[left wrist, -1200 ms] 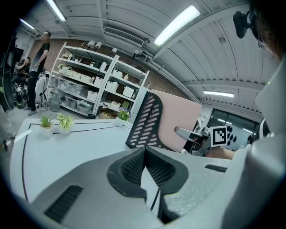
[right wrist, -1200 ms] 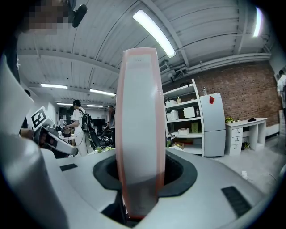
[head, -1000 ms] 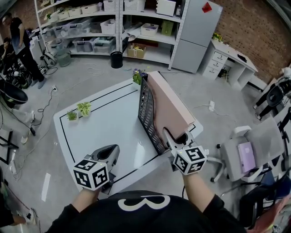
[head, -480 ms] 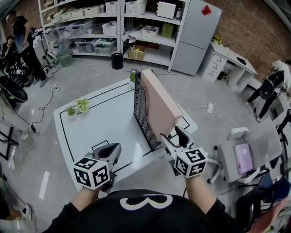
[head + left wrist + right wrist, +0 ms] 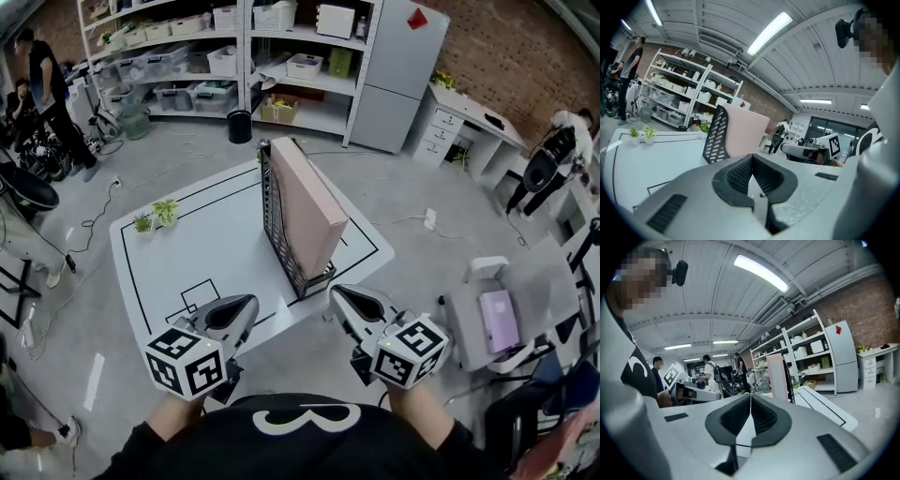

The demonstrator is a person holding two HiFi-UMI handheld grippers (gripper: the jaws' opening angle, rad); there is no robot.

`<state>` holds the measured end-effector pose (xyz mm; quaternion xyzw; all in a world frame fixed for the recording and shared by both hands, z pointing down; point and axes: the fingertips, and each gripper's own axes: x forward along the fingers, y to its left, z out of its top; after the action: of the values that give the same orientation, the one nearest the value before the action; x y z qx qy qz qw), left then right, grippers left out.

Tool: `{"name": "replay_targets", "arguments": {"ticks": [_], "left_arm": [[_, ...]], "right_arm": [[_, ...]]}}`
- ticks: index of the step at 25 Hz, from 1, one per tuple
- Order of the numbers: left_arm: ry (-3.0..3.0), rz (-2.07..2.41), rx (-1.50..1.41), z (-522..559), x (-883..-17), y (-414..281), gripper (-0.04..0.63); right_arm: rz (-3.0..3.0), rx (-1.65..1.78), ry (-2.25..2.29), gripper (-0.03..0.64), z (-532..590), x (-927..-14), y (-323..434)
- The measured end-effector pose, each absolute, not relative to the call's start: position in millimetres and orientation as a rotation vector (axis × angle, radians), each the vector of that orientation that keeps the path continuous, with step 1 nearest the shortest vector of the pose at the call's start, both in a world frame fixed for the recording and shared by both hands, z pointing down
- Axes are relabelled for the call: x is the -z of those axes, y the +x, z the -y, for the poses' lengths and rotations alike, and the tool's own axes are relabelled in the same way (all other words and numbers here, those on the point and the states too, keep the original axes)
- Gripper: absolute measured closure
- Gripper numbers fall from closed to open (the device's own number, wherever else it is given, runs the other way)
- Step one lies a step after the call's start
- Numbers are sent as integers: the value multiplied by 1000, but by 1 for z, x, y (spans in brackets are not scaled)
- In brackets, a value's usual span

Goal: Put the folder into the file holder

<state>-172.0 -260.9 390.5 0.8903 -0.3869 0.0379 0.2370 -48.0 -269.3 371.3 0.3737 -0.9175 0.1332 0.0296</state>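
A pink folder (image 5: 305, 206) stands upright in the black mesh file holder (image 5: 272, 220) on the white table (image 5: 216, 253). My left gripper (image 5: 246, 309) hovers shut at the table's near edge, left of the holder, with nothing in it. My right gripper (image 5: 337, 298) is just off the near edge, a short way back from the holder's near end; its jaws have just closed with nothing between them. In the left gripper view the shut jaws (image 5: 752, 157) point at the folder (image 5: 745, 131) and the holder (image 5: 716, 136). The right gripper view shows the shut jaws (image 5: 750, 397) and the folder (image 5: 777, 376) edge-on.
Two small potted plants (image 5: 155, 217) stand at the table's far left corner. A grey chair (image 5: 506, 319) is at the right. Shelves (image 5: 234, 56) and a grey cabinet (image 5: 398, 66) line the back wall. People stand at the far left (image 5: 42, 84).
The right gripper let go of the folder's near end, drew back toward me and shut. The folder went from leaning to upright in the holder. The left gripper also pulled back.
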Motion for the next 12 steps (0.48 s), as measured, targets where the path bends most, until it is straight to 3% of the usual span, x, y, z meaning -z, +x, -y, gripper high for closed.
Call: {"name": "replay_targets", "arguments": {"ticks": [12], "left_arm": [[2464, 1050, -129, 229, -383, -138, 589]], "right_arm": [[2879, -438, 1047, 614, 233, -377, -37]]}}
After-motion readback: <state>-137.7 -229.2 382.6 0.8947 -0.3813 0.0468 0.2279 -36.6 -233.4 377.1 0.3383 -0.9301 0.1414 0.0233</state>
